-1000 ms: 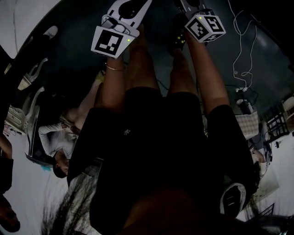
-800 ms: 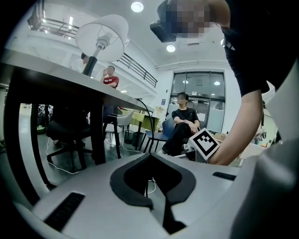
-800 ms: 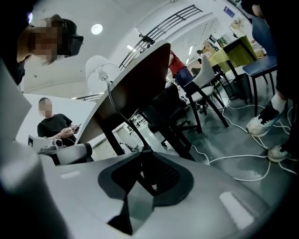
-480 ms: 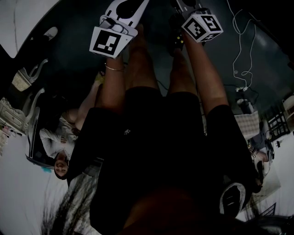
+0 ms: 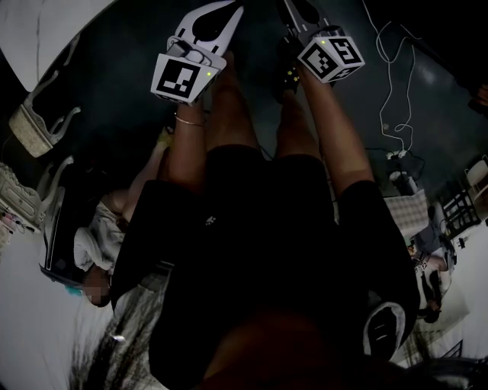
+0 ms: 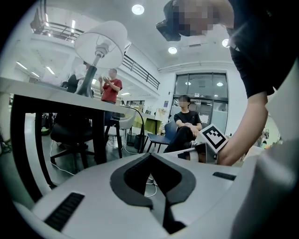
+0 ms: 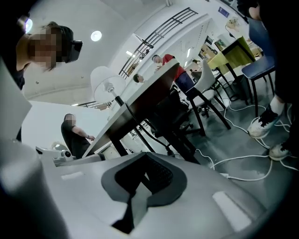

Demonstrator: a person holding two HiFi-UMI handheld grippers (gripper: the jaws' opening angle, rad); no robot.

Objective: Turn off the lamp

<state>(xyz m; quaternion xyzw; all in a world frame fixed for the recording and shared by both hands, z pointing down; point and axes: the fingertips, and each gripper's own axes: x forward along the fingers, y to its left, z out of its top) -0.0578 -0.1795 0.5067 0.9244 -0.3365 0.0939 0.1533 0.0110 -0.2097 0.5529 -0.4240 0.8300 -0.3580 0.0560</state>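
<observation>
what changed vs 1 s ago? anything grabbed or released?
The jaws of the right gripper have just been closing and now meet with nothing between them. Nothing was taken hold of or let go. In the head view both grippers shift only slightly, as does the background. Unchanged: left gripper shut and empty, lamp on the table, untouched.

No word, number or brand name can be read anywhere. The left marker cube (image 5: 181,78) and the right marker cube (image 5: 331,58) carry only black-and-white square code patterns, with no letters or digits. Well to the right of the lamp (image 7: 103,84) and higher up, a small blue sign (image 7: 223,10) hangs on the wall; its print is too small to make out.
</observation>
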